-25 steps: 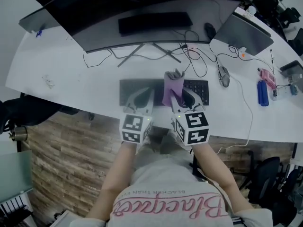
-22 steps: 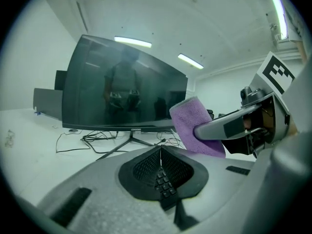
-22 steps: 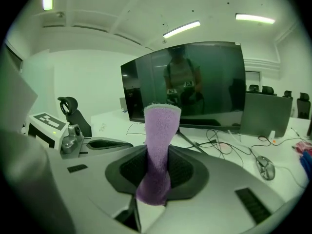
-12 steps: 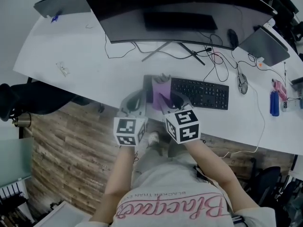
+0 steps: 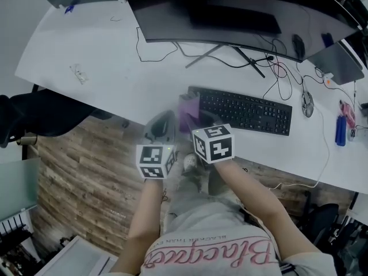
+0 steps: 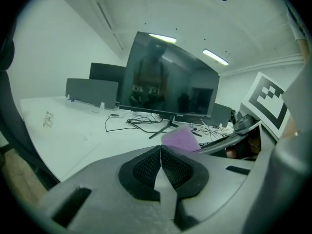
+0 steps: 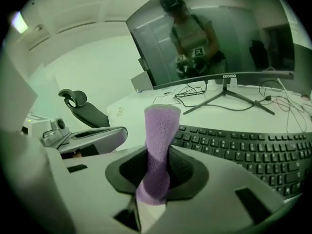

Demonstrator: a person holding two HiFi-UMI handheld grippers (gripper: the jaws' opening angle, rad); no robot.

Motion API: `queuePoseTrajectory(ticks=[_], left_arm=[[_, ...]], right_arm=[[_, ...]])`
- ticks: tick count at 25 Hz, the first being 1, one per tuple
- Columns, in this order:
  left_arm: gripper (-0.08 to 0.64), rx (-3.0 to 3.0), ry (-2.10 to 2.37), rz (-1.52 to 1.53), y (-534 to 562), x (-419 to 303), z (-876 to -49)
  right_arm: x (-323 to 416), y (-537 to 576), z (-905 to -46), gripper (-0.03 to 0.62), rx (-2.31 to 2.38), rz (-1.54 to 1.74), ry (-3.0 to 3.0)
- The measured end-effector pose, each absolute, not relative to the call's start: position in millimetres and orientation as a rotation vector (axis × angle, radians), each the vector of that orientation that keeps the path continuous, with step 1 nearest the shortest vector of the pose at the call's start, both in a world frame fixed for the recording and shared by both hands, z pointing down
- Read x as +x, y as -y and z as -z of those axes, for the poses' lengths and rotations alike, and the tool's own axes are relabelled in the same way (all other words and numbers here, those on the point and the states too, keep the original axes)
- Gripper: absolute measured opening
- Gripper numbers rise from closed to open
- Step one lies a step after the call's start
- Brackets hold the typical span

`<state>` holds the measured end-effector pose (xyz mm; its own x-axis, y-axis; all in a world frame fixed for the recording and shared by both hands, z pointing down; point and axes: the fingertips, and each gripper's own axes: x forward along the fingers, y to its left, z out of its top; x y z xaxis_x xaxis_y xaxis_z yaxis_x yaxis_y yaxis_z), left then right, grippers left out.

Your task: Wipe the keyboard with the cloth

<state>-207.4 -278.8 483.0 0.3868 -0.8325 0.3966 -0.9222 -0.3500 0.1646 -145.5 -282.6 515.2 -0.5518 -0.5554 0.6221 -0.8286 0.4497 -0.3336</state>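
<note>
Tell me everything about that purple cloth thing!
The purple cloth looks soft and fuzzy, like thick sponge cloth. It is folded or rolled into a narrow strip that sticks up and forward. The right claw is shut on its lower end. It is at the left end of the black keyboard; I cannot tell if it touches the keys. The left claw, shut and empty, is beside it.

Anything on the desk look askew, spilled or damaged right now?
Nothing stands out. The keyboard lies flat on the desk, the purple cloth is pinched in the jaws of the right gripper by the keyboard's left end, and the left gripper is shut on nothing. The only untidy spot is the cables tangled behind the keyboard.
</note>
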Motion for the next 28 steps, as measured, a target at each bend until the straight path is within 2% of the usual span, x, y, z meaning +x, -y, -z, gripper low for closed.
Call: queuePoseTrajectory(ticks=[6,16,28], left_arm=[[0.005,2.274,1.503,-0.355,281.5,-210.6,-498.6],[0.005,2.276,1.463,-0.383,286.7,-199.3,-510.0],[0.005,2.294,1.426,-0.391,287.9,-172.3,-509.0]], right_arm=[[-156.8,287.0,-539.7,0.087,1.144,-0.964,2.217],[-156.2,287.5,-549.7,0.087,1.15,-0.933,2.155],[-128.1,286.2,-549.1,0.087,1.174,-0.934,2.126]])
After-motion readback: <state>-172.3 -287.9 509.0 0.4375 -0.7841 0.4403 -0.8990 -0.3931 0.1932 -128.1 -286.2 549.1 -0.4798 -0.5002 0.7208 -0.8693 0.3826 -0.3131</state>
